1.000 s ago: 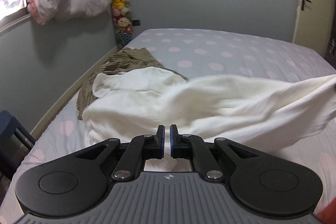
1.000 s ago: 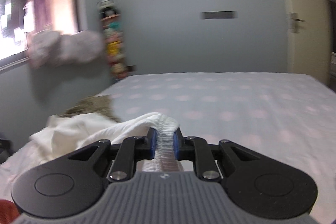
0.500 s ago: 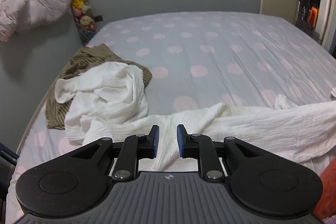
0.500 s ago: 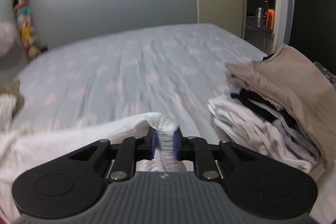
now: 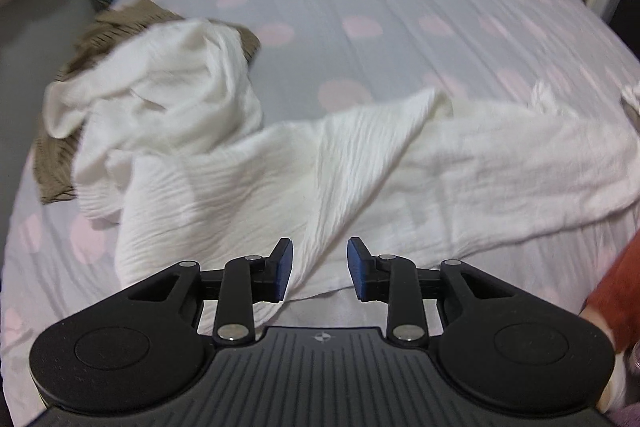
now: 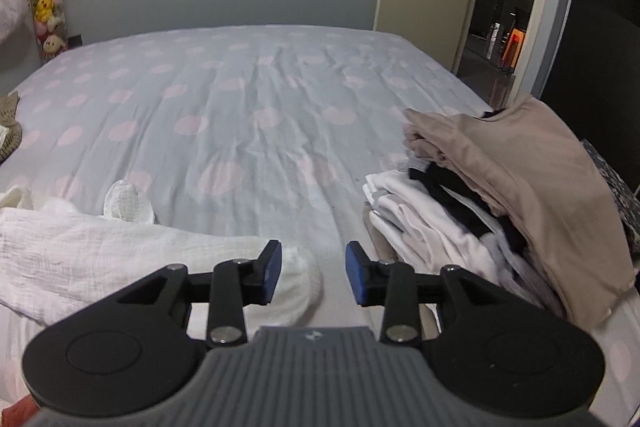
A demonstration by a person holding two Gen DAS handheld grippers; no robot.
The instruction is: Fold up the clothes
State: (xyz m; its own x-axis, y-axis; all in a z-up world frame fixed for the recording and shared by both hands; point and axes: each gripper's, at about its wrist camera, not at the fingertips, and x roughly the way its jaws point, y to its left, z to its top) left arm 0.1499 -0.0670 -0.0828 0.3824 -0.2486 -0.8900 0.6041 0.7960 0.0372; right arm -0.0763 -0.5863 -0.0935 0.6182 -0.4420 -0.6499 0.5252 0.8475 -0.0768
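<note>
The white crinkled garment (image 5: 360, 163) lies stretched across the near edge of the bed (image 5: 400, 11), its long axis running from 9 to 3 o'clock in the left wrist view, with a bunched end heaped at 10 o'clock on a brown striped garment (image 5: 52, 167). The left gripper (image 5: 319, 269) hangs directly over the cloth near its hem, jaws part open with fabric under the gap but neither pad pressing on it; they have just been opening. The right gripper (image 6: 313, 273) sits at the garment's other end (image 6: 120, 251), whose rounded tip lies beside and under the left pad at 7 o'clock; its jaws are likewise part open and have just been opening. A stack of folded clothes (image 6: 500, 187) rests at 2 o'clock from it. Compared with a second ago, the right pads no longer pinch the gathered white edge, the cloth now lies flat instead of hanging taut, and the left gripper looks steeper down onto it. Each hand seems nearest its own end for the next fold.
</note>
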